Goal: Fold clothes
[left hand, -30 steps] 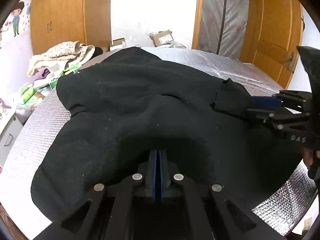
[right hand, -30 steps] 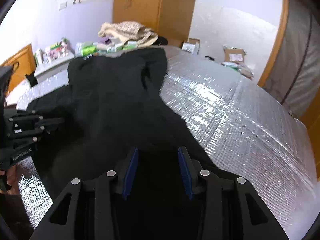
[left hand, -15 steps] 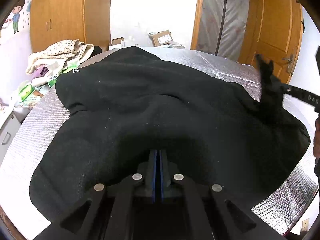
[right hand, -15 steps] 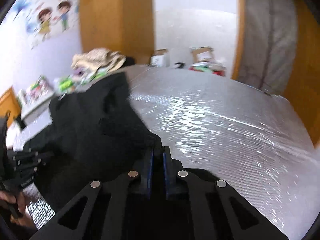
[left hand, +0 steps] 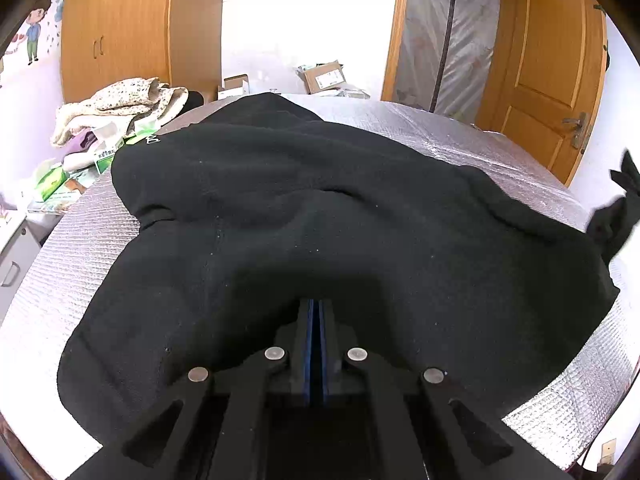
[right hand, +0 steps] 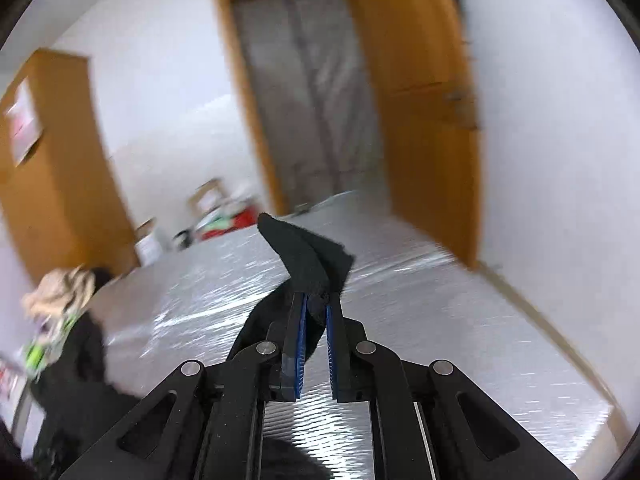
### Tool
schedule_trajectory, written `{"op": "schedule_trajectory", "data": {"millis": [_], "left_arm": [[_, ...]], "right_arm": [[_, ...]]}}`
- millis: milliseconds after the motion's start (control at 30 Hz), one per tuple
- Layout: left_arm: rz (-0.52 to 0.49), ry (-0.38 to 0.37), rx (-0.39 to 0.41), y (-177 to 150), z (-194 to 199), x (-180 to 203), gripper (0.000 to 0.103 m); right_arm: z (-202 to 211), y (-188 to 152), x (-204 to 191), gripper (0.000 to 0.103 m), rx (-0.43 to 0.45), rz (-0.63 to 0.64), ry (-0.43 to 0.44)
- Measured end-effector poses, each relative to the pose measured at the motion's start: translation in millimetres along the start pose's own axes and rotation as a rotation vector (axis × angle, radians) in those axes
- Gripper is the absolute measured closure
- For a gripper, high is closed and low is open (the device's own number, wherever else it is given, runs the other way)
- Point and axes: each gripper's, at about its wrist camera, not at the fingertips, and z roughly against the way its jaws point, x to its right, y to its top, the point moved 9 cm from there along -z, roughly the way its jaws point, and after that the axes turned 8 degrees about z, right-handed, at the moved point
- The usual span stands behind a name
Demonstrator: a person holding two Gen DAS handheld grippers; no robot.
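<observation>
A black garment (left hand: 320, 200) lies spread over a silver quilted mat (left hand: 440, 124). My left gripper (left hand: 317, 304) is shut at the garment's near edge, and the cloth bunches around its tips. At the right edge of the left wrist view a corner of the garment (left hand: 612, 216) is lifted off the mat. In the blurred right wrist view my right gripper (right hand: 316, 300) pinches that black cloth (right hand: 308, 264) between its blue pads, raised above the mat (right hand: 400, 320). Its jaws are opening slightly, with the cloth still pressed between them.
A heap of pale clothes (left hand: 120, 108) and green packets (left hand: 52, 180) sit at the mat's far left. Cardboard boxes (left hand: 324, 76) stand by the back wall. A wooden door (left hand: 552, 80) is at the right, beside a covered doorway (right hand: 304, 120).
My right gripper closed on the garment's right part, then swung up and right with it, rolling as it went. It has left the left wrist view. The left gripper stayed put.
</observation>
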Motion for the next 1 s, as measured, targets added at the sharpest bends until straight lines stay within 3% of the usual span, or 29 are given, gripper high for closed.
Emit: {"op": "schedule_trajectory", "data": {"millis": [133, 300, 467, 633, 733, 967, 1000], "left_arm": [[0.058, -0.016, -0.029, 2.4, 1.1, -1.5, 0.101], [0.085, -0.098, -0.038, 4.8, 8.0, 13.7, 0.101], [0.027, -0.156, -0.034, 1.7, 10.4, 43.7, 0.101], [-0.027, -0.179, -0.067, -8.4, 2.0, 69.9, 0.101], [-0.046, -0.181, -0.077, -13.4, -2.3, 80.5, 0.101], [-0.084, -0.174, -0.061, -16.3, -7.0, 89.9, 0.099], [-0.088, -0.172, -0.058, -16.9, -7.0, 89.0, 0.099]], "right_arm": [[2.2, -8.8, 28.4, 0.089, -0.035, -0.032, -0.068], [2.6, -23.7, 44.3, 0.077, -0.05, -0.07, -0.112], [-11.7, -56.9, 11.6, 0.076, -0.168, -0.072, 0.083], [-30.3, -105.9, -48.5, 0.076, -0.317, 0.049, 0.267], [-37.7, -127.5, -70.7, 0.076, -0.369, 0.119, 0.311], [-55.5, -131.7, -70.6, 0.076, -0.388, 0.187, 0.248], [-54.7, -128.0, -67.2, 0.085, -0.373, 0.174, 0.249]]}}
